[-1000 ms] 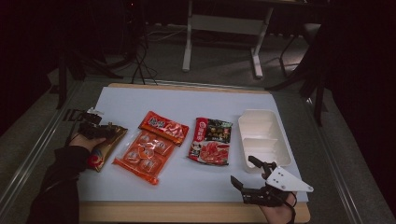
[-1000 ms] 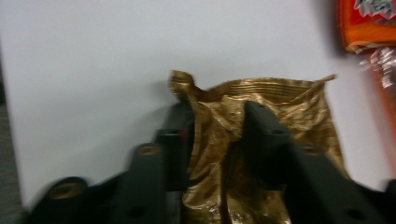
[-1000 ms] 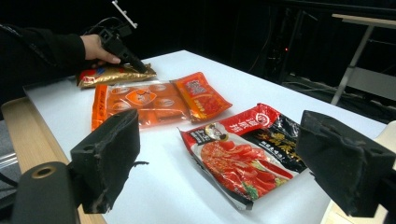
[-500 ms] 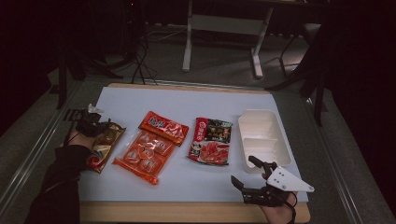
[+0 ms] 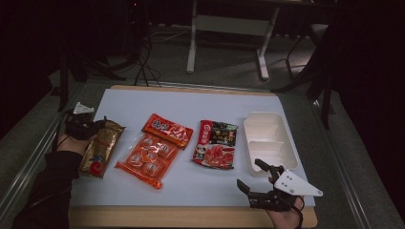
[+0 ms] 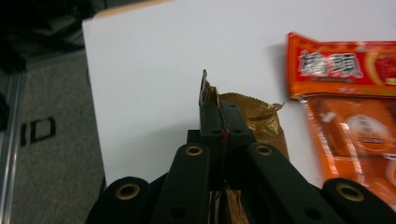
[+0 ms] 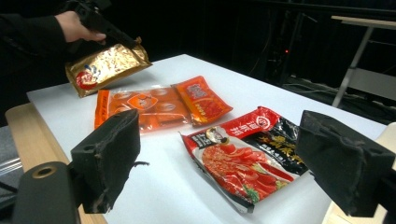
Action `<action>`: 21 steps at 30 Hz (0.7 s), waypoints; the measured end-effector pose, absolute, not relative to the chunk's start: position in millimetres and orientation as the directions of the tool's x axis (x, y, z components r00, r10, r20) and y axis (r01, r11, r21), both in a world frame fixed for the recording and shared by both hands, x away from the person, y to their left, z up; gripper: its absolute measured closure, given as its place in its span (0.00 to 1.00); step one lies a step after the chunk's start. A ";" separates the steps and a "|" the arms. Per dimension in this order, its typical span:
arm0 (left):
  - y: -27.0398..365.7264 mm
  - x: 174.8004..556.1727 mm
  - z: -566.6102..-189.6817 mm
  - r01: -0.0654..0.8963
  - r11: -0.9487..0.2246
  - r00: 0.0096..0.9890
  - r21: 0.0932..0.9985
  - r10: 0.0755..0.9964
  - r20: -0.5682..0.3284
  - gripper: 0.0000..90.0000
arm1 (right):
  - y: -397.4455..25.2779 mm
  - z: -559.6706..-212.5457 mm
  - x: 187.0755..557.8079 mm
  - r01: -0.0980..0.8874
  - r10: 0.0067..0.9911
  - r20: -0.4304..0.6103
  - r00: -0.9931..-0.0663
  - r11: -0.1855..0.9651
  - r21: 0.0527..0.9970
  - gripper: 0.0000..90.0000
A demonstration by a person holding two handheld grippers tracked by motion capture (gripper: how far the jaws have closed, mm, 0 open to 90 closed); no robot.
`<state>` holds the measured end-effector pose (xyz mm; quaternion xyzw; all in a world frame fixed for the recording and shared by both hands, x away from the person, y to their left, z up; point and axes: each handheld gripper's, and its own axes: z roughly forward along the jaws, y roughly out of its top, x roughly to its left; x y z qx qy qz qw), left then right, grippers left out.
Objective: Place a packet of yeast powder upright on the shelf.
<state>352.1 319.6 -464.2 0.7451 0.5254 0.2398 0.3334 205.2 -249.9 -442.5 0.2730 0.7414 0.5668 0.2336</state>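
Table point(image 5: 191, 107): white top, packs laid side by side in row, each easy to reach.

White tray point(image 5: 269, 140) at 3 o'clock: two empty pockets, likely waiting for packs.

Orange pack point(image 5: 155, 150) near middle, flat. Red and black pack point(image 5: 216, 144) just right of it, flat.

Gold pack point(image 5: 100, 148) at 9 o'clock: one end lifted, because left tongs point(image 6: 218, 109) pinch its top edge tight.

Right tongs point(image 5: 258, 183) at 5 o'clock: jaws wide apart, holding nothing, hovering near tray, probably ready for next grab.
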 end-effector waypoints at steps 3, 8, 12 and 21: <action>316.2 345.7 -457.1 0.612 -0.219 0.336 0.760 0.942 0.001 1.00 | -249.8 -442.5 205.2 0.142 0.669 -0.034 -0.742 0.207 0.968 0.15; 310.3 337.9 -445.7 0.573 -0.210 0.358 0.792 0.934 -0.011 1.00 | -249.6 -442.3 205.8 0.148 0.667 -0.029 -0.745 0.208 0.967 0.15; 300.1 333.1 -432.6 0.535 -0.204 0.384 0.820 0.923 -0.021 1.00 | -251.1 -442.4 207.0 0.159 0.665 -0.013 -0.747 0.199 0.967 0.12; 263.3 328.4 -416.5 0.469 -0.185 0.478 0.864 0.876 -0.072 1.00 | -252.0 -438.4 205.5 0.136 0.690 -0.021 -0.724 0.172 0.976 0.15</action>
